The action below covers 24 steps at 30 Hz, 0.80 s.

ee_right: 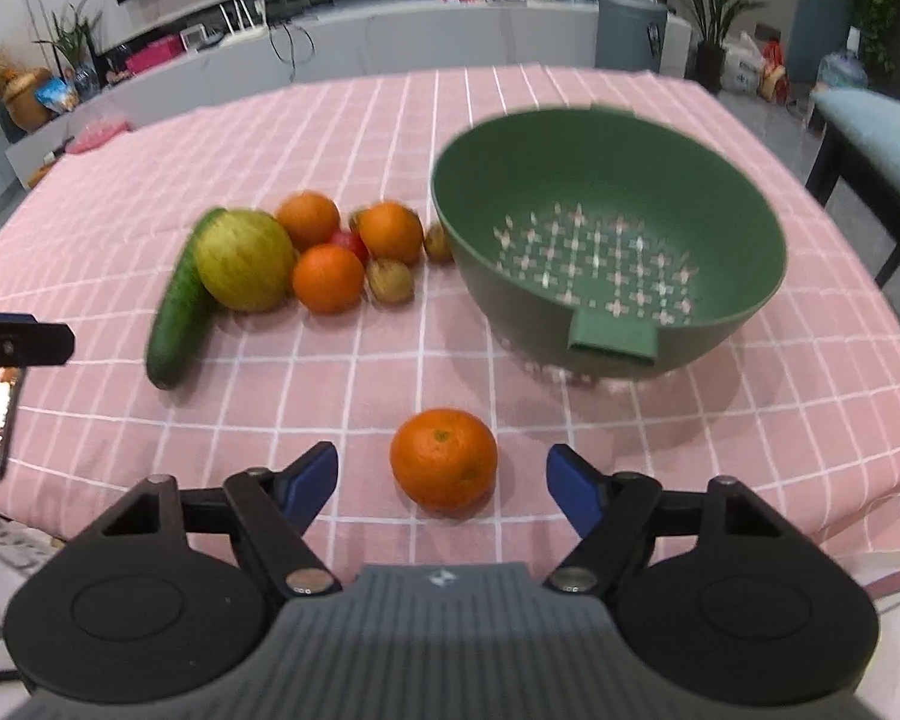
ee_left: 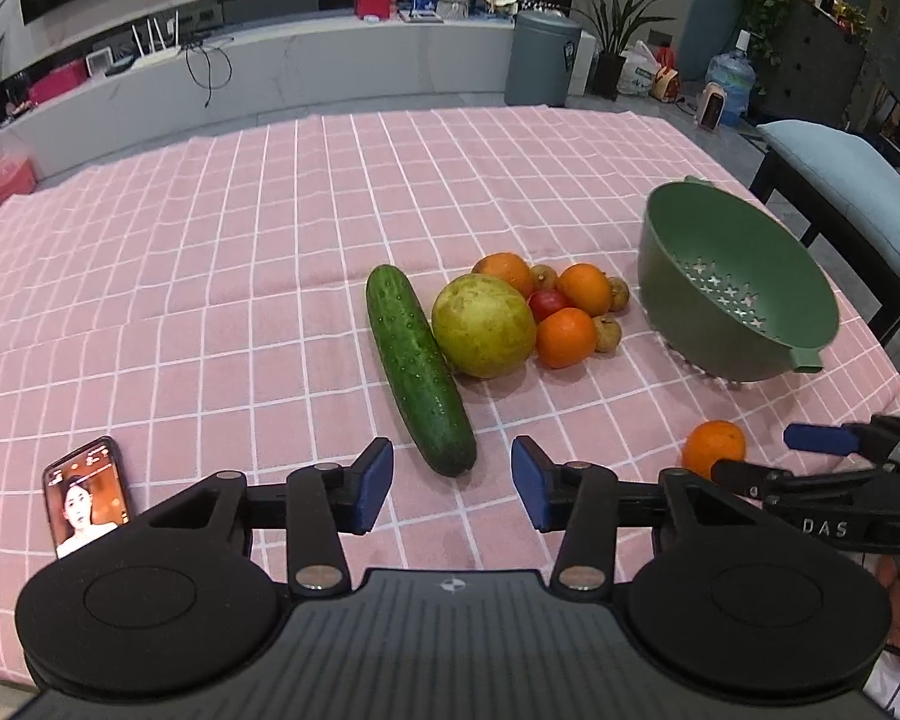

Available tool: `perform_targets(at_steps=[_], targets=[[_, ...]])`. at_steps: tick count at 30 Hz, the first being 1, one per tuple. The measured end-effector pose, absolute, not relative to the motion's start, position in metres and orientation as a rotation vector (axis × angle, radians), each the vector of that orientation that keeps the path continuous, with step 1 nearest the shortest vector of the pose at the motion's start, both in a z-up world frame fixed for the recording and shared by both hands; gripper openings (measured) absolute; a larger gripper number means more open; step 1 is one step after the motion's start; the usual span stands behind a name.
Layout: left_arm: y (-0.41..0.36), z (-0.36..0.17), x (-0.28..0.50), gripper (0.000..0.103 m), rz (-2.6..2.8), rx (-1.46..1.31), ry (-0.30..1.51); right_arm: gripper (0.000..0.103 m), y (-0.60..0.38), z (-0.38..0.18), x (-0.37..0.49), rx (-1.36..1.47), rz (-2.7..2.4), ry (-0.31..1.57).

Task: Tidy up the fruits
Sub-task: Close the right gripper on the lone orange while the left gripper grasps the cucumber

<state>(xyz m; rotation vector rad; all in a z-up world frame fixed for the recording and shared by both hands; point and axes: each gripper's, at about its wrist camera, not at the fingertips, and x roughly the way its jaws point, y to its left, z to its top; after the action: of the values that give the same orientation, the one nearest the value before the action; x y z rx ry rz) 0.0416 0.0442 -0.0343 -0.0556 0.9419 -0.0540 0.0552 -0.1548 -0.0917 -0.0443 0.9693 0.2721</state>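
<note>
On pink cloth (ee_right: 750,420), green colander (ee_right: 606,180) empty, fruit pile (ee_right: 330,258) beside

Each gripper, the left gripper (ee_left: 451,489) and the right gripper (ee_right: 442,483), has black linkage arms with silver pivot screws and blue pads (ee_left: 373,492). Round black discs flank a ribbed grey body bearing a small emblem. White letters "DAS" mark the right gripper's side.
</note>
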Motion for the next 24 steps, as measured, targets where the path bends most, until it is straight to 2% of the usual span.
perform_targets(at_steps=[4,15,17,18,21,24], targets=[[0.050,-0.047,0.061,0.054,-0.051,-0.091,0.967,0.068,-0.153,-0.106,0.067,-0.037,0.269,1.009],[0.052,-0.090,0.099,0.056,-0.033,-0.173,1.064,0.046,-0.150,-0.124,0.086,-0.004,0.275,1.063],[0.052,-0.095,0.103,0.056,-0.030,-0.176,1.079,0.046,-0.149,-0.125,0.088,-0.007,0.279,1.057],[0.052,-0.097,0.105,0.055,-0.030,-0.176,1.089,0.046,-0.149,-0.125,0.088,-0.010,0.279,1.052],[0.053,-0.101,0.106,0.042,-0.025,-0.172,1.107,0.046,-0.149,-0.125,0.088,-0.011,0.279,1.042],[0.054,-0.100,0.105,0.040,-0.023,-0.168,1.105,0.046,-0.149,-0.126,0.089,-0.005,0.281,1.038]])
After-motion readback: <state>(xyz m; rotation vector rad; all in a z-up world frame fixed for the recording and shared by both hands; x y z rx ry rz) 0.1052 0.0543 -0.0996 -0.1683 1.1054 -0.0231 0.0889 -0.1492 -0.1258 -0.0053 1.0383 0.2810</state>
